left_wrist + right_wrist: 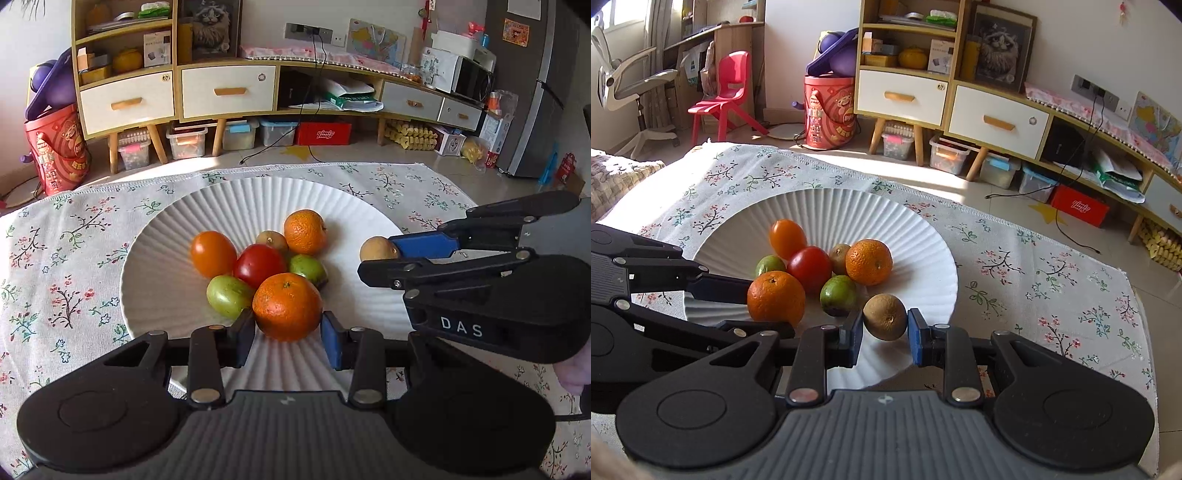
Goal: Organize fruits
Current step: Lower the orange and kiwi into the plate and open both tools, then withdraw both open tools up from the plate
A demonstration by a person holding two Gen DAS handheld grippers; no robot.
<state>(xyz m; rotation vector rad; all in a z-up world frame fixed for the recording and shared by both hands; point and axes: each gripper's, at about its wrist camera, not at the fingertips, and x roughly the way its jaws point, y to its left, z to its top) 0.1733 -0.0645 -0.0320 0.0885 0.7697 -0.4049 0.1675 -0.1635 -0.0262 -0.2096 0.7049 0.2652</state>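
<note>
Fruits sit clustered mid-plate (155, 236), and you hold two more over it: your left claw (288, 334) clenches a mandarin (287, 306) at the pile's near side, your right claw (885, 334) clenches a brown kiwi (885, 316) near the plate's rim. Judged, this is the placing step; release each gently. Bare plate lies beyond the pile; the tabletop (1034, 266) edge is well apart.

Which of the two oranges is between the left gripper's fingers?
The near orange, at the plate's front edge, between the left gripper fingers. The far orange lies behind the red tomato, untouched.
</note>
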